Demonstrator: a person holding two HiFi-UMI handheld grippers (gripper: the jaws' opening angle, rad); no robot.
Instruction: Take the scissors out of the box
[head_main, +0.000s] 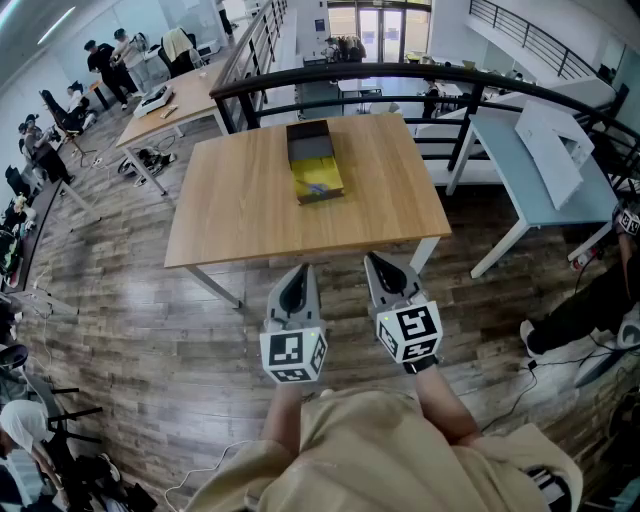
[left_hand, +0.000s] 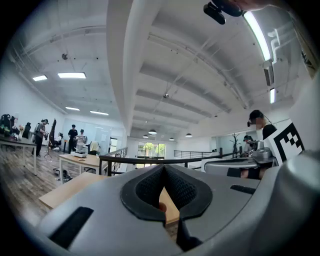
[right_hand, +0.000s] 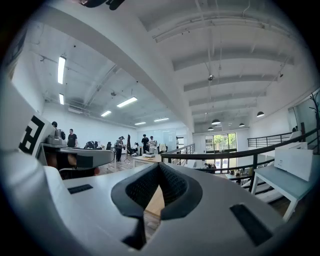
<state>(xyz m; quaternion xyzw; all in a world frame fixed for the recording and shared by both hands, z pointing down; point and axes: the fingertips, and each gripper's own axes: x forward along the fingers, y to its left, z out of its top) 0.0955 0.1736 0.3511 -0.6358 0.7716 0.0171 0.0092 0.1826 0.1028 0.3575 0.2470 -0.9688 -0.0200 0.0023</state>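
Left gripper (head_main: 297, 272) and right gripper (head_main: 381, 260) both closed, empty, level, short of desk (head_main: 250, 220). Approach apparently not begun; next, advance to box (head_main: 308, 135) well ahead, open jaws there.

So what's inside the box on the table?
The box holds a yellow layer in its near half, with a small bluish patch on it; the far half is dark. Scissors cannot be made out.

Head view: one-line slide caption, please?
Grey left gripper and right gripper, both shut, face a wooden table holding an open dark box.
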